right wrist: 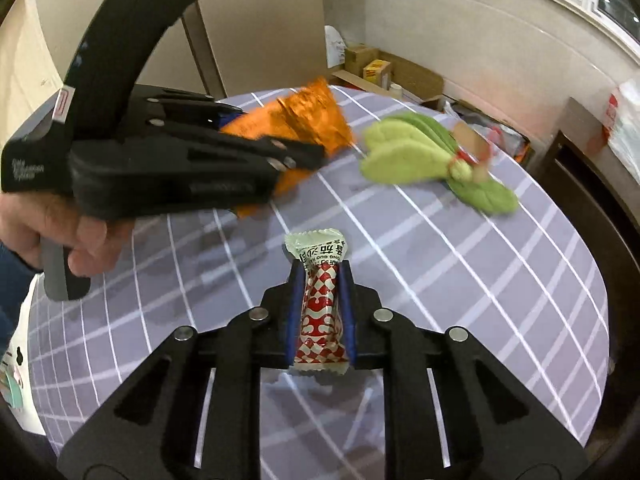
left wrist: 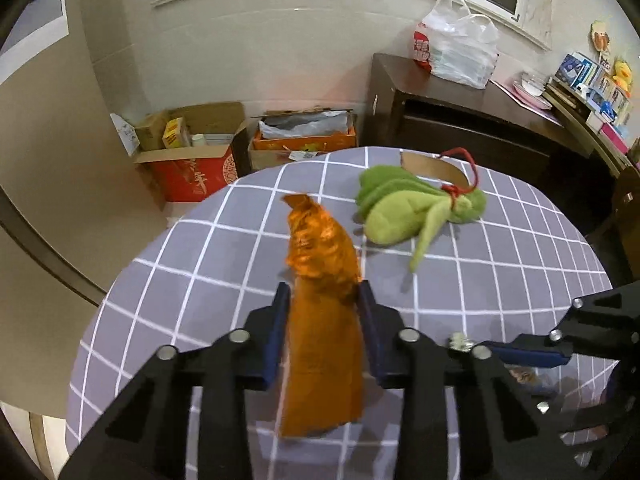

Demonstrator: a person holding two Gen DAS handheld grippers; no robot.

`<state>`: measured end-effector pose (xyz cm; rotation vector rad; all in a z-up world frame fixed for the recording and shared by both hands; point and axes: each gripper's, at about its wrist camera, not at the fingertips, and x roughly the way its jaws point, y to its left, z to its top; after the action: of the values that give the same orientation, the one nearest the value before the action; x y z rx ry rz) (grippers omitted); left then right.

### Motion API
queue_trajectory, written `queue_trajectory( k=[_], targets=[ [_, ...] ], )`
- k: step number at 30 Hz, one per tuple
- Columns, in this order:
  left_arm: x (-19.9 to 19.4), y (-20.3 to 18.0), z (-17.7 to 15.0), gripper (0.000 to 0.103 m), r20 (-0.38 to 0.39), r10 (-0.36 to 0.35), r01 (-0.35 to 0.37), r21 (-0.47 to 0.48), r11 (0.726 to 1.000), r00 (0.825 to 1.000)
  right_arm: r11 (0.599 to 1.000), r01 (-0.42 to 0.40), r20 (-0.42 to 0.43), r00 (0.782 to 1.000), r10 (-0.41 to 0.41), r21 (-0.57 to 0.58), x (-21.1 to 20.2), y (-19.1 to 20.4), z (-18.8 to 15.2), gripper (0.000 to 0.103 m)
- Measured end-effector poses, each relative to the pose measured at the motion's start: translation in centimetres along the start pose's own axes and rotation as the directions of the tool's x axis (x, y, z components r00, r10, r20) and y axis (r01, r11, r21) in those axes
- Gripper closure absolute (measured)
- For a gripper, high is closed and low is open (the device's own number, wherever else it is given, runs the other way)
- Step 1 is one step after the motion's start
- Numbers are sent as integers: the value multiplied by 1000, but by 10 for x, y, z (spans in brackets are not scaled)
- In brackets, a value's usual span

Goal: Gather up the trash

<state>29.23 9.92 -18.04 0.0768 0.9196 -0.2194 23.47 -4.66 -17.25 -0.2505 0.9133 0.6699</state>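
My left gripper is shut on a crumpled orange foil wrapper and holds it above the grey checked tablecloth. The same wrapper and the left gripper show at the upper left of the right wrist view. My right gripper is shut on a red-and-white candy wrapper with a pale green end, held above the cloth. The right gripper shows at the lower right of the left wrist view.
A green plush toy with a red cord lies on the far side of the table. Open cardboard boxes stand on the floor by the wall. A dark wooden cabinet with a white plastic bag stands at the right.
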Motion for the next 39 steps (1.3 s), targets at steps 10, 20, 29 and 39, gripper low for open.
queue_trajectory(
  k=[10,20,29,39],
  targets=[
    [-49,-9,-28,83,98,-17,22,-43,999,995,987,-15,48,999,8,160,-44,-27,-51,87],
    [-71,-23,-61,32,112,42,-41,-11,999,993,970,-26,75,997,8,242,-68,-40,-81,87],
    [-39,-15,-13,20,97,69,-72,22,997,993,967,-26,105,994,-1,255,-81,-40,-86,87],
    [-45,-22,-15,99,95,-8,4,43,999,995,963,-27,119,993,-5,269,-89,-42,-93,87]
  ],
)
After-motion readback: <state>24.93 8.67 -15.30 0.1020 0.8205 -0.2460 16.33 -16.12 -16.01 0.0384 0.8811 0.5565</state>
